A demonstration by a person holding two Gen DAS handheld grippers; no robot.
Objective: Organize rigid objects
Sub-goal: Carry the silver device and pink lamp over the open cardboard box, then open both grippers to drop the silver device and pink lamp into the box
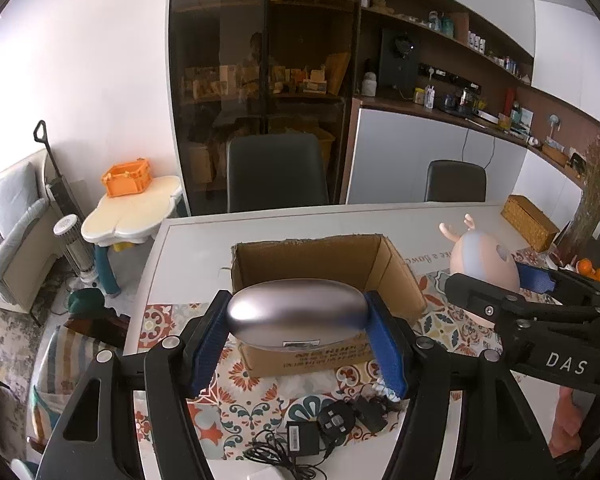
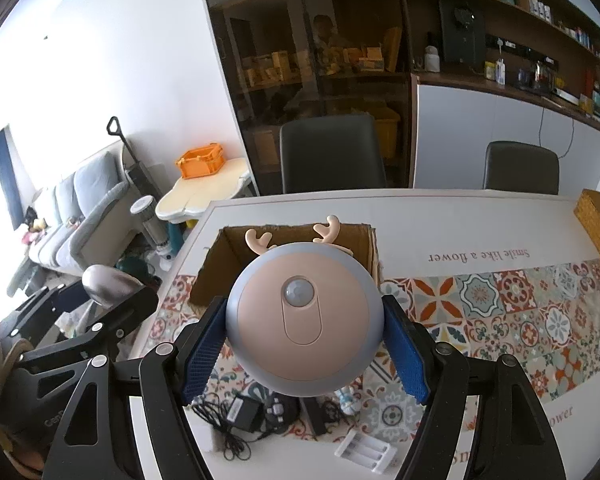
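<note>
My left gripper (image 1: pixel 298 334) is shut on a smooth silver oval case (image 1: pixel 298 314), held above the table in front of an open cardboard box (image 1: pixel 320 258). In the right wrist view, my right gripper (image 2: pixel 305 342) is shut on a round pink and grey night light with antlers (image 2: pixel 304 324), its blue pads pressing both sides. The same box (image 2: pixel 236 252) lies behind it. The night light (image 1: pixel 484 264) and right gripper (image 1: pixel 528 288) also show at the right of the left wrist view. The silver case (image 2: pixel 108 282) shows at the left of the right wrist view.
Black power adapters with tangled cables (image 1: pixel 320 430) lie on the patterned table runner (image 2: pixel 500 300) near the front edge. A white battery holder (image 2: pixel 366 454) sits nearby. A woven box (image 2: pixel 598 226) stands at the far right. Two dark chairs (image 1: pixel 276 174) face the table's far side.
</note>
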